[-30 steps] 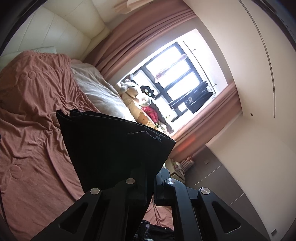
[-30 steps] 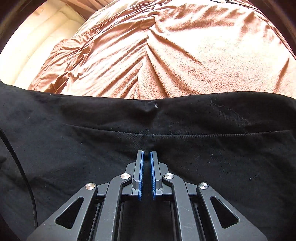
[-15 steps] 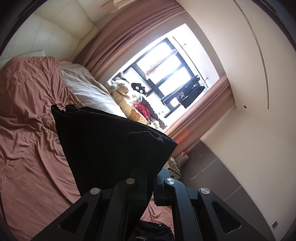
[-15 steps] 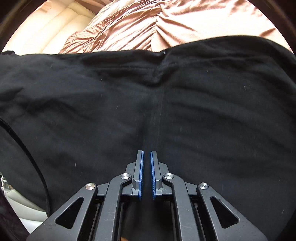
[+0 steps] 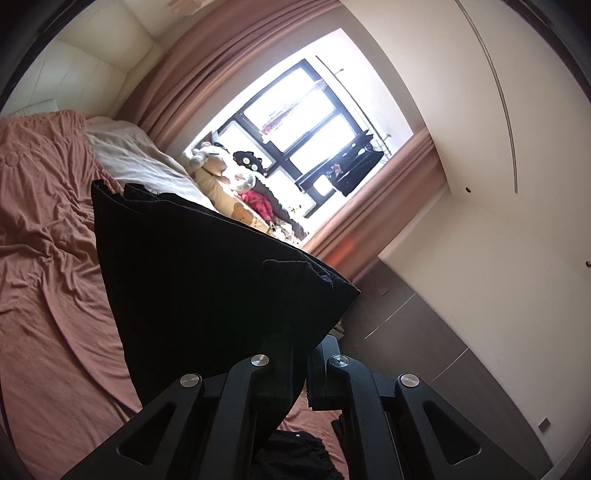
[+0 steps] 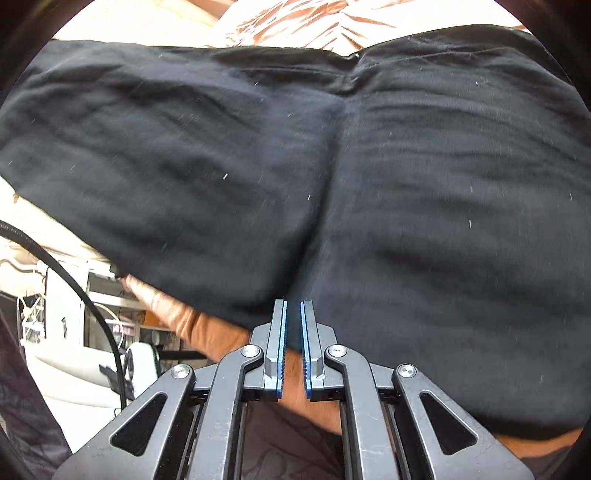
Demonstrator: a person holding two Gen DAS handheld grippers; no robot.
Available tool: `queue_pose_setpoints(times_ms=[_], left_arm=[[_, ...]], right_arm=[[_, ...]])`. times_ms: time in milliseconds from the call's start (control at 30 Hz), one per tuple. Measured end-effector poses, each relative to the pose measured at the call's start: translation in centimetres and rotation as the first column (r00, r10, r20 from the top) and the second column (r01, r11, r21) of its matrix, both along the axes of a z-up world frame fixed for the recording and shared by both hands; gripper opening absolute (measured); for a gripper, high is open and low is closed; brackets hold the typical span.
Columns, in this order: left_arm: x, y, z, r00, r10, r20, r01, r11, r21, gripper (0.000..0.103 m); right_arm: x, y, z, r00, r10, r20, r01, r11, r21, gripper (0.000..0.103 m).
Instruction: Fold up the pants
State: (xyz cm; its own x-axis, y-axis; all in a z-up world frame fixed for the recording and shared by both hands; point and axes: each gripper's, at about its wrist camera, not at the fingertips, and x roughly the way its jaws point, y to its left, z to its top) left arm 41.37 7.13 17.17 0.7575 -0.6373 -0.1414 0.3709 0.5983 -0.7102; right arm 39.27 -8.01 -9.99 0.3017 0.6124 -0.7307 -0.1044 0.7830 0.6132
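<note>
In the left wrist view, the far left is taken up by a bed (image 5: 44,229) under a rumpled dusty-pink cover, with a padded cream headboard (image 5: 85,74) behind it at the upper left. A pale cream blanket (image 5: 136,162) lies along the bed's far side. Next comes the black pants (image 5: 207,280), lifted off the bed and hanging as a dark sheet from the left gripper (image 5: 301,365), whose jaws are pinched together on a corner of the cloth. Beyond the cloth's upper edge a heap of stuffed toys (image 5: 229,166) sits at the bright window (image 5: 295,125), which has a dark frame and pink curtains (image 5: 207,62) on either side. Further right the room gives way to a plain cream wall (image 5: 498,240) above dark grey lower panels (image 5: 424,332). A second dark piece of clothing (image 5: 295,454) lies on the cover at the bottom edge.

In the right wrist view, a black cable (image 6: 74,280) curves down the left side before blurred white furniture. The pants (image 6: 258,166) fill most of the picture, spread wide, with the sunlit pink cover (image 6: 332,22) showing above them. At the bottom centre the right gripper (image 6: 293,343) has its blue-lined jaws nearly pressed together; the hem of the cloth lies at their tips, and I cannot tell whether they nip it.
</note>
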Motion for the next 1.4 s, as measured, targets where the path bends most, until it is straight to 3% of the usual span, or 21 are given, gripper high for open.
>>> queue_pose_setpoints(times_ms=[367, 867, 1100, 1200, 1400], left_arm=[[-0.8, -5.4, 2.1, 0.994, -0.102, 0.030, 0.101, 0.995, 0.024, 0.004], [-0.2, -14.1, 3.5, 0.975, -0.219, 0.022, 0.218, 0.974, 0.060, 0.004], [1.5, -19.9, 2.1, 0.960, -0.275, -0.041, 0.278, 0.957, 0.084, 0.004], [2.3, -22.7, 1.1, 0.951, -0.300, -0.075, 0.306, 0.947, 0.098, 0.004], [3.6, -26.7, -0.4, 0.940, -0.317, -0.126, 0.332, 0.936, 0.116, 0.004]], right_arm=[[-3.8, -6.9, 2.5, 0.984, -0.159, 0.081, 0.159, 0.987, 0.016, 0.005], [-11.8, -18.2, 5.7, 0.904, -0.388, 0.178, 0.374, 0.921, 0.107, 0.005], [-15.5, -22.1, 5.1, 0.873, -0.458, 0.170, 0.436, 0.887, 0.152, 0.005], [-16.7, -23.4, 4.6, 0.877, -0.452, 0.164, 0.428, 0.889, 0.165, 0.005], [-19.2, -27.1, 4.3, 0.856, -0.497, 0.145, 0.471, 0.863, 0.181, 0.005]])
